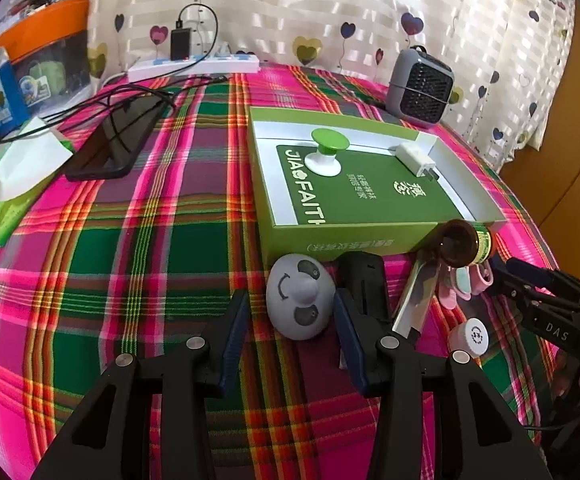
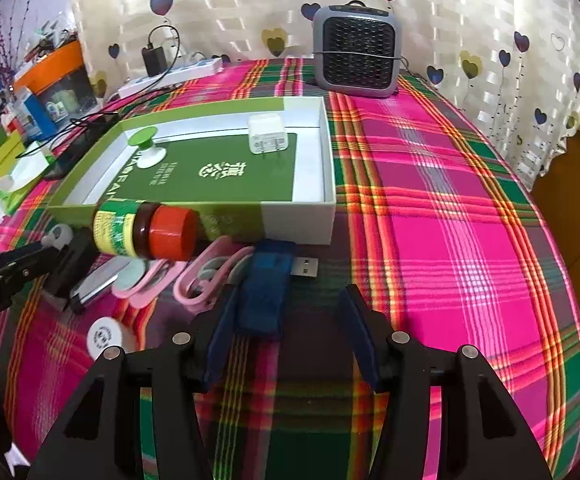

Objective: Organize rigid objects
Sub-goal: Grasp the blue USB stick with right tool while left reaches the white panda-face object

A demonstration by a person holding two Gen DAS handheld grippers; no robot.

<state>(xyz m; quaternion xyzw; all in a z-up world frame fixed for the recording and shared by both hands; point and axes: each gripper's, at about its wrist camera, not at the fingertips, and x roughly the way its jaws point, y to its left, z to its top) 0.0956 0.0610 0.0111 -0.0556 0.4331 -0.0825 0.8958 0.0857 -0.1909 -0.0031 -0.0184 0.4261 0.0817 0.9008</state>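
Observation:
A green and white shallow box [image 1: 286,236] [image 2: 322,128] lies on the plaid cloth, holding a green-topped knob [image 1: 324,148] [image 2: 146,148] and a white plug adapter [image 1: 414,158] [image 2: 266,134]. In front of it lie a grey panda-face egg [image 1: 300,298], a black block [image 1: 364,280], a brown red-capped bottle [image 1: 464,246] [image 2: 146,232], pink clips [image 2: 206,280], a blue USB device [image 2: 268,284] and a small white cap [image 1: 472,336] [image 2: 104,336]. My left gripper [image 1: 290,304] is open with the egg between its fingers. My right gripper [image 2: 286,304] is open, its left finger beside the USB device.
A grey mini heater [image 1: 422,88] [image 2: 356,50] stands at the back. A white power strip [image 1: 194,66], a black phone [image 1: 118,140] with cables, tissue pack [image 1: 14,184] and boxes crowd the left side. The table drops off at the right edge.

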